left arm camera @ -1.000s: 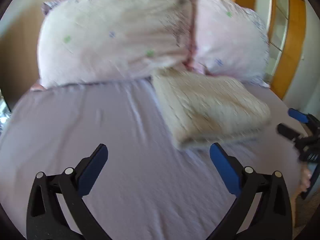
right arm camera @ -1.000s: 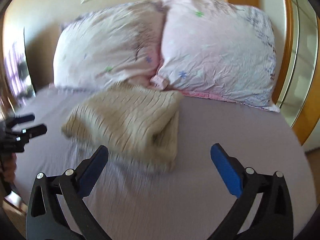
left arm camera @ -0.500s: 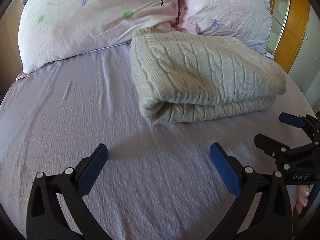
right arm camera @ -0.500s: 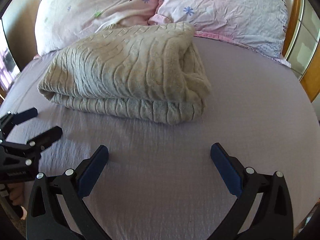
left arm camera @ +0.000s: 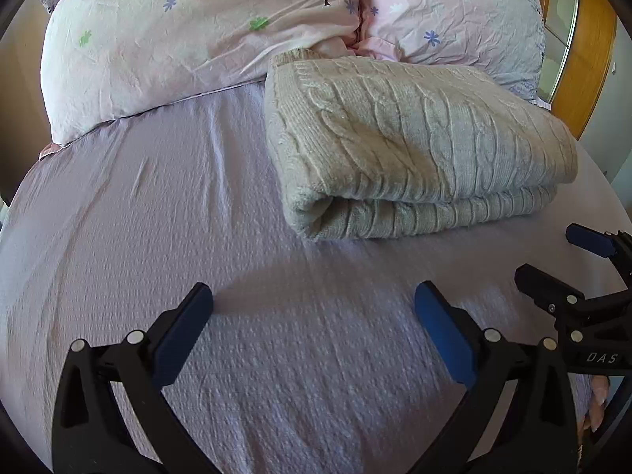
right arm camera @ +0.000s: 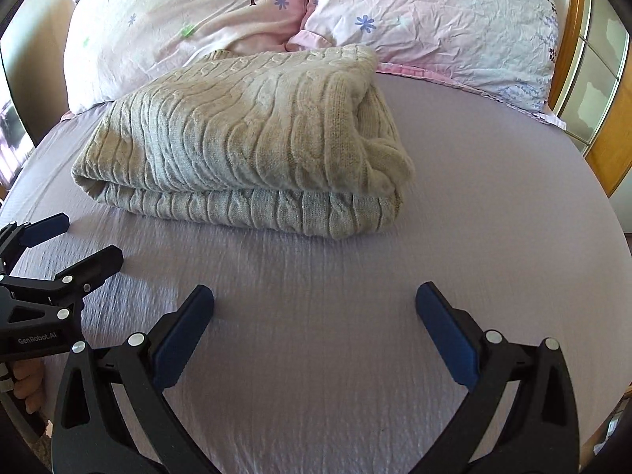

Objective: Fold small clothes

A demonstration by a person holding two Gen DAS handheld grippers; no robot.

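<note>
A beige cable-knit sweater (left arm camera: 414,150) lies folded in a thick rectangle on the lilac bed sheet (left arm camera: 158,205), its far edge against the pillows. It also shows in the right wrist view (right arm camera: 252,146). My left gripper (left arm camera: 314,308) is open and empty, low over the sheet in front of the sweater's left end. My right gripper (right arm camera: 315,308) is open and empty in front of the sweater's right end. Each gripper shows in the other's view: the right one (left arm camera: 557,260) at the right edge, the left one (right arm camera: 75,241) at the left edge.
Two pink floral pillows (left arm camera: 189,35) (left arm camera: 454,12) stand behind the sweater at the head of the bed. A wooden frame with glass (left arm camera: 584,47) rises at the far right. The sheet (right arm camera: 493,197) stretches right of the sweater to the bed's edge.
Both grippers have dropped lower and closer to the bed, so the folded sweater fills more of each view. The last half second shows only a small shift. Both stay open.
</note>
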